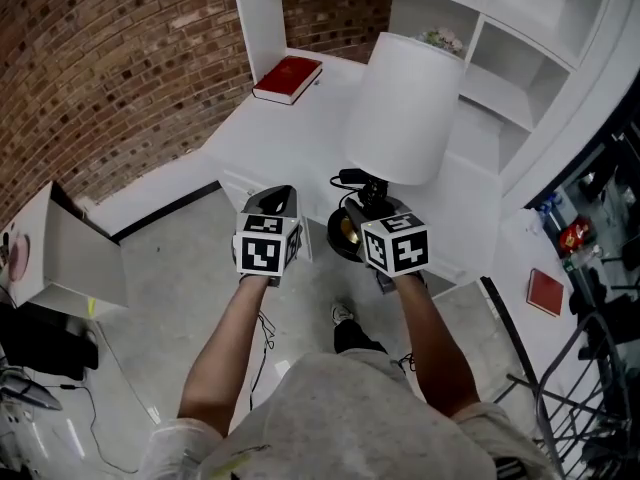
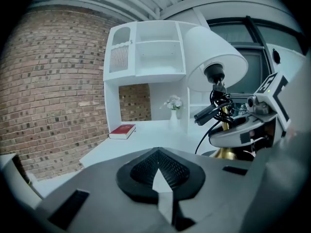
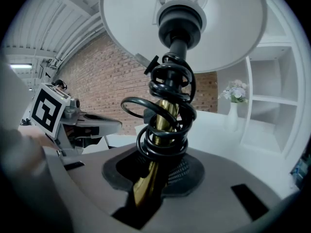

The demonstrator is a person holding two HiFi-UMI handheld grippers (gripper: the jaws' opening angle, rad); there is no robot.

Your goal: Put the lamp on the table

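The lamp has a white shade [image 1: 405, 108], a brass stem [image 3: 163, 125] and a dark round base [image 1: 345, 233], with its black cord [image 3: 167, 106] coiled round the stem. My right gripper [image 1: 372, 208] [image 3: 153, 178] is shut on the stem, just under the coils. It holds the lamp upright at the near edge of the white table [image 1: 300, 128]; I cannot tell whether the base touches the top. To the lamp's left, my left gripper [image 1: 275, 200] [image 2: 159, 178] is shut and holds nothing. From the left gripper view the lamp [image 2: 214, 57] stands at the right.
A red book [image 1: 288, 78] [image 2: 122, 131] lies at the table's back left. A white vase of flowers [image 1: 440, 40] [image 2: 173, 108] [image 3: 233, 106] stands by the white shelf unit [image 1: 520, 28]. A cardboard box [image 1: 60, 253] sits on the floor at left; dark frames and cables crowd the right.
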